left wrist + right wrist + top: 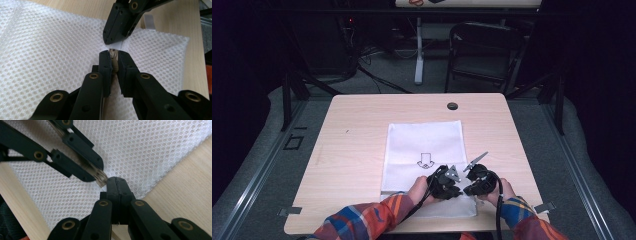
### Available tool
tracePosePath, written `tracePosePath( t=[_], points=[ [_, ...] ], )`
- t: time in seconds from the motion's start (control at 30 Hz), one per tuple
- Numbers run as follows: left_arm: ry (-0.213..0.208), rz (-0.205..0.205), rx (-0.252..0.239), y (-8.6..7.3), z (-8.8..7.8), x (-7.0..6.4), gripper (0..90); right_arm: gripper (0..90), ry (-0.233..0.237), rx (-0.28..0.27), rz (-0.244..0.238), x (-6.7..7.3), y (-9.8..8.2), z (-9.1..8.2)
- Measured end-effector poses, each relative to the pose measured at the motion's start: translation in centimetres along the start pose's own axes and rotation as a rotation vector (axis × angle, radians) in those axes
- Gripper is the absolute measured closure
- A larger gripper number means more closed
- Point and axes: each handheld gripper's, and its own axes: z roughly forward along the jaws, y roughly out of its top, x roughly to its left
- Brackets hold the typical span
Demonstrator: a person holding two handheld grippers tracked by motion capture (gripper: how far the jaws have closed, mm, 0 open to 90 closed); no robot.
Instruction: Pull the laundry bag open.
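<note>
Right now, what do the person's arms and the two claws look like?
Both sleeves are plaid in orange, red and blue. The left claw and right claw are black, jointed with brass-coloured rivets. A grey three-cornered plate tops each, and a black cable trails back.

A pale wooden bench (352, 150) carries a white mesh bag (424, 142), lying flat near its middle and reaching the front edge. A small dark round cap (452, 106) sits near the far edge.
</note>
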Motion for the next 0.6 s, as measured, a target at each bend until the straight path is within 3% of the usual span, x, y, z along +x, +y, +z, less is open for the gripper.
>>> tracePosePath(
  t=[0.1,0.23,0.27,0.37,0.4,0.6],
  points=[
    [0.008,-0.001,0.001,-0.21,-0.3,0.02,81.9,90.0,0.013,-0.017,0.015,0.06,0.0,0.12],
    [-0.01,-0.005,-0.004,-0.3,-0.31,0.14,81.9,90.0,-0.007,0.004,-0.005,-0.01,0.03,0.02],
    [0.0,0.001,0.013,-0.31,-0.52,0.17,81.9,90.0,-0.007,0.003,-0.003,0.03,0.04,0.03],
    [-0.014,-0.01,-0.003,-0.76,-0.73,0.42,81.7,90.0,-0.015,0.024,-0.023,-0.05,0.11,-0.14],
    [0.0,-0.005,0.011,-0.77,-0.84,0.38,81.7,90.0,-0.01,0.023,-0.022,-0.07,0.11,-0.1],
    [-0.019,-0.028,-0.008,-1.01,-0.6,0.49,81.5,90.0,0.004,0.006,-0.003,-0.04,0.2,-0.04]
  ],
)
